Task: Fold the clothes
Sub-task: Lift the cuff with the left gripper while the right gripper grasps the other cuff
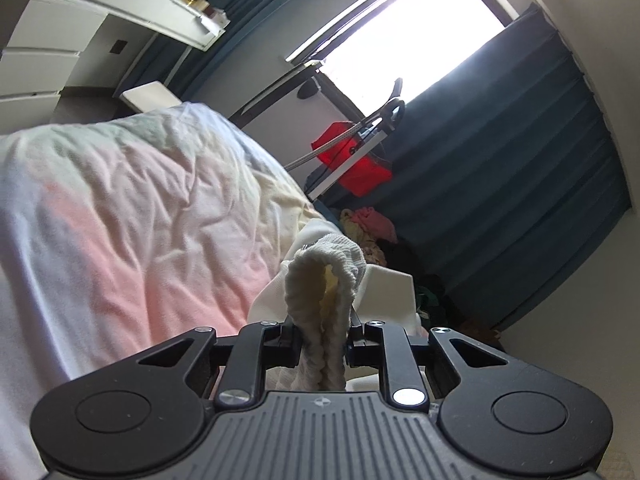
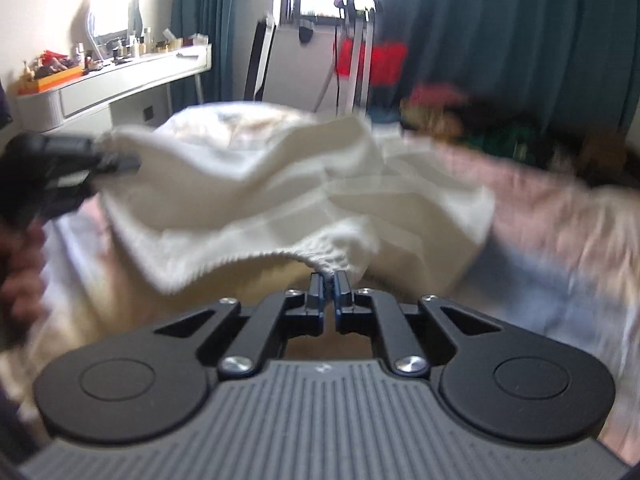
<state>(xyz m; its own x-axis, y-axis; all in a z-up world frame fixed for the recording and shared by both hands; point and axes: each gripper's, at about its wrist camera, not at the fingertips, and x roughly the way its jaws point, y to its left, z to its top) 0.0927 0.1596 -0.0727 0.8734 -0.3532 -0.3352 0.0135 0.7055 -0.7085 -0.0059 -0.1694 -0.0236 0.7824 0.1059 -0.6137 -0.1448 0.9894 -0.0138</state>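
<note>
Both grippers, left gripper (image 1: 323, 336) and right gripper (image 2: 329, 288), clench the white garment's (image 2: 280, 184) ribbed edge above the bed (image 1: 120, 200).

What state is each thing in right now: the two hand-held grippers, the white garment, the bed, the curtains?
Left hand-held gripper: shut on the ribbed hem.
Right hand-held gripper: shut on the hem.
White knit garment: lifted, stretched between both.
Bedsheet: wrinkled.
Curtains: partly drawn.
Clothes pile: unfolded.

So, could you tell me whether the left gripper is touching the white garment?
Touching: in the left wrist view the left gripper has its jaws clamped on a bunched ribbed edge of the white garment.
</note>
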